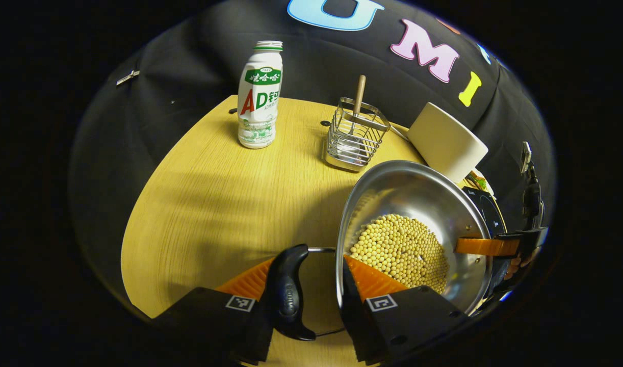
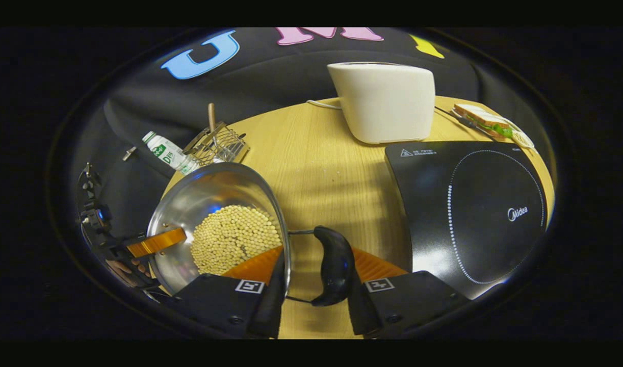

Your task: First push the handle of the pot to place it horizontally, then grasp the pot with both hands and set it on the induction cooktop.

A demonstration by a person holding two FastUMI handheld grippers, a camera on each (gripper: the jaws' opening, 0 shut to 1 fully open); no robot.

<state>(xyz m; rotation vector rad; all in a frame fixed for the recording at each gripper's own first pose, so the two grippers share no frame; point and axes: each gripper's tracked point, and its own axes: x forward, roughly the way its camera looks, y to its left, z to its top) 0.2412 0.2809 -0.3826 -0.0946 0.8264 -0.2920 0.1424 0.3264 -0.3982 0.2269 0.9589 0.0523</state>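
Shiny silver pot [image 2: 209,204] holds pale yellow beans [image 2: 235,237], black handle [image 2: 334,265] at three o'clock, glossy black cooktop [image 2: 469,214] with white dotted ring, light wood-grain surface [image 2: 321,168].

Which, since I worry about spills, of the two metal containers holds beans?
The round pot up front: pale beans heaped inside. The wire basket behind holds a wooden-handled utensil instead.

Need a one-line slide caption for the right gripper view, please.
Right gripper straddles the pot rim and handle, induction cooktop alongside.

Opposed close views sharing pot [image 1: 418,204]
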